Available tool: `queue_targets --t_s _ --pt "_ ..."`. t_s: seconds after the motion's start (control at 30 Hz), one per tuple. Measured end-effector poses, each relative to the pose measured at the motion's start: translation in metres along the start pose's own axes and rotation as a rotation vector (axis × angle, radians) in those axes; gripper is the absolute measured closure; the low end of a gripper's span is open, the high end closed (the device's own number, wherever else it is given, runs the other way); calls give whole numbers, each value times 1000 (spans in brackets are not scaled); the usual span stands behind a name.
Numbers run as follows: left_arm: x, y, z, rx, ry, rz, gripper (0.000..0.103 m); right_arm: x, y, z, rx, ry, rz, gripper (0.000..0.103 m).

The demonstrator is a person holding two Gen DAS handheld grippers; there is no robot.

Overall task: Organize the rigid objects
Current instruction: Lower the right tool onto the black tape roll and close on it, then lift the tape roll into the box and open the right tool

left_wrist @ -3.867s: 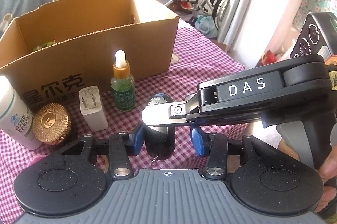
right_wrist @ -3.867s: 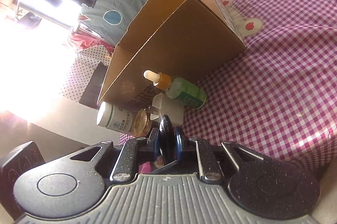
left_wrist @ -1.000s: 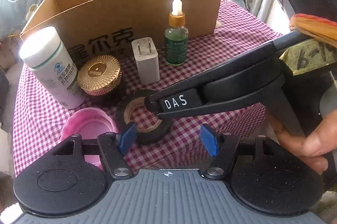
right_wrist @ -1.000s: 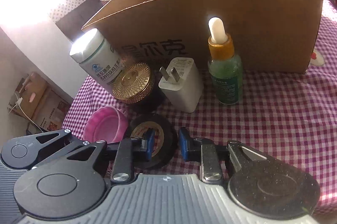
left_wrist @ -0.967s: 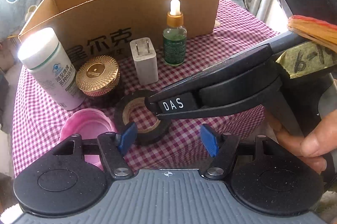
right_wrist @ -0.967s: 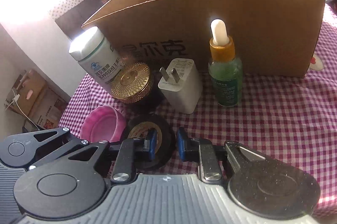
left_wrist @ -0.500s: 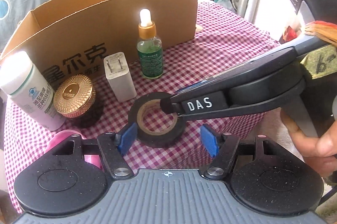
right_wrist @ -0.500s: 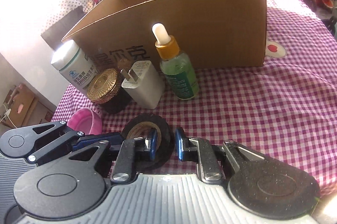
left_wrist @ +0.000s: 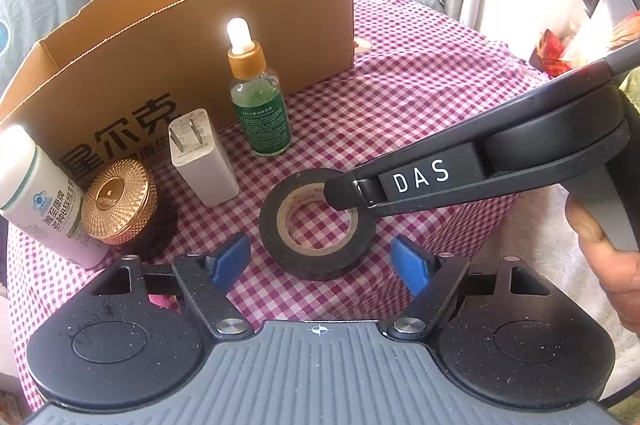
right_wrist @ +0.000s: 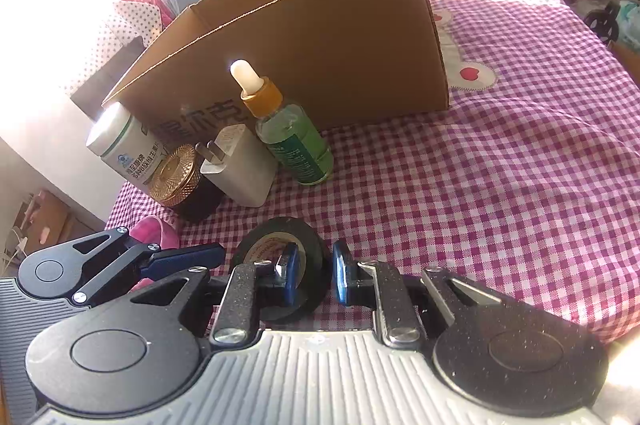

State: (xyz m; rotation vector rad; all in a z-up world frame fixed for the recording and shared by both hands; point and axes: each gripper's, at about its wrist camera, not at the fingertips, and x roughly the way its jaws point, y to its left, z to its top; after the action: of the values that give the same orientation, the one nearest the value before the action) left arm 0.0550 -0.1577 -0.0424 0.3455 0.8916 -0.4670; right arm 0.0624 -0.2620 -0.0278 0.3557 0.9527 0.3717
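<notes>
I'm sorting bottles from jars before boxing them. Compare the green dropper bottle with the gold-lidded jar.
The green dropper bottle is tall and slim; the gold-lidded jar is short and wide. The bottle's clear body shows green liquid and carries a green label; the jar's body is dark and opaque. The bottle ends in a white rubber bulb on a gold collar; the jar has a flat, ribbed gold lid. Both stand upright on the checked tablecloth, in front of the cardboard box.

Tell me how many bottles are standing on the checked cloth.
2: a green dropper bottle in front of the cardboard box, and a white pill bottle at the far left. The box interior is hidden.
</notes>
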Motion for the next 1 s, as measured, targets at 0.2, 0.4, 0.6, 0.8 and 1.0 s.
queue_targets --t_s 0.2,0.4,0.6,0.8,1.0 --pt "6 0 2 -13 -15 -16 22 -2 -4 0 26 -2 24 84" --pt "5 1 3 -21 -20 -27 23 -2 -5 0 28 -2 30 84" --pt "6 10 4 -78 -27 -41 36 -3 -3 0 20 3 28 84" --pt "4 9 4 -80 -37 -42 37 -3 0 0 5 1 20 83" --pt "-15 13 0 -94 -69 -46 37 -10 9 0 11 -13 11 83"
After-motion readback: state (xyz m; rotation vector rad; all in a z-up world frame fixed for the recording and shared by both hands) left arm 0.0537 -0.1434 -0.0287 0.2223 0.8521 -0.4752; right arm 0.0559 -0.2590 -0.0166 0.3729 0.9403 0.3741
